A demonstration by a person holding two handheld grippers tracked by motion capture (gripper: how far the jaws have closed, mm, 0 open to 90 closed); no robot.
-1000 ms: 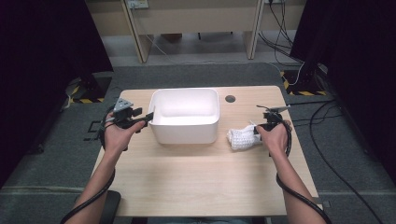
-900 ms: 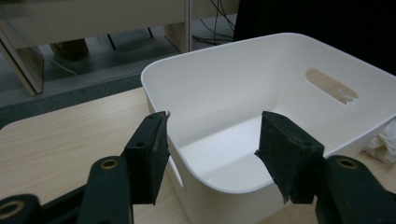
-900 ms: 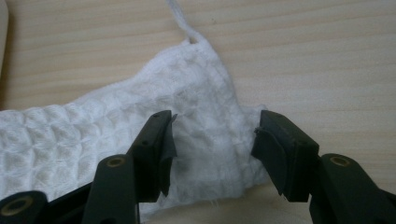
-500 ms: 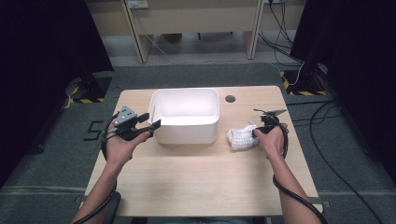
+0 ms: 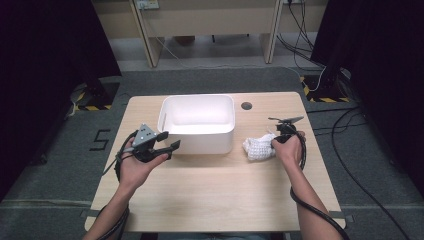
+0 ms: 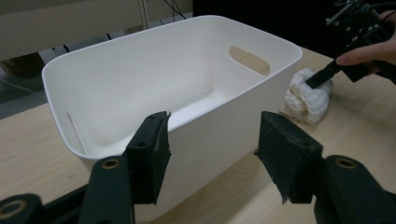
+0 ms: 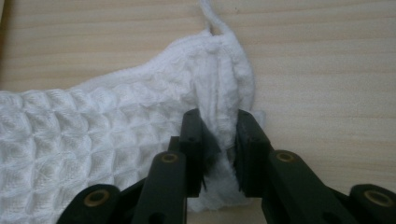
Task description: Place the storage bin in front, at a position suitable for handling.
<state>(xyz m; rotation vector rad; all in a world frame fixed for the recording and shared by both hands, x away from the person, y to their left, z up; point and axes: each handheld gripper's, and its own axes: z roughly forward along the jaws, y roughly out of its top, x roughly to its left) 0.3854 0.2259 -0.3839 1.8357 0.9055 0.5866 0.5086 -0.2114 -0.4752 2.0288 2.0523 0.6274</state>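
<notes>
Waffle-weave cloth (image 5: 260,146), white, bunched on the counter (image 5: 210,200) just right of the white plastic bin (image 5: 197,124). Your right claw (image 7: 219,140) has just closed, pinching a fold; the bin lies to its left. Your left claw (image 6: 212,154) gapes empty before the bin's near wall.

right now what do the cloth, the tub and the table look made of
Cloth: soft white woven cotton by the look, with a waffle grid and a stitched hem. Tub: probably moulded plastic, smooth matte white, with a cut-out handle. Table: pale wood grain, maybe laminate.
</notes>
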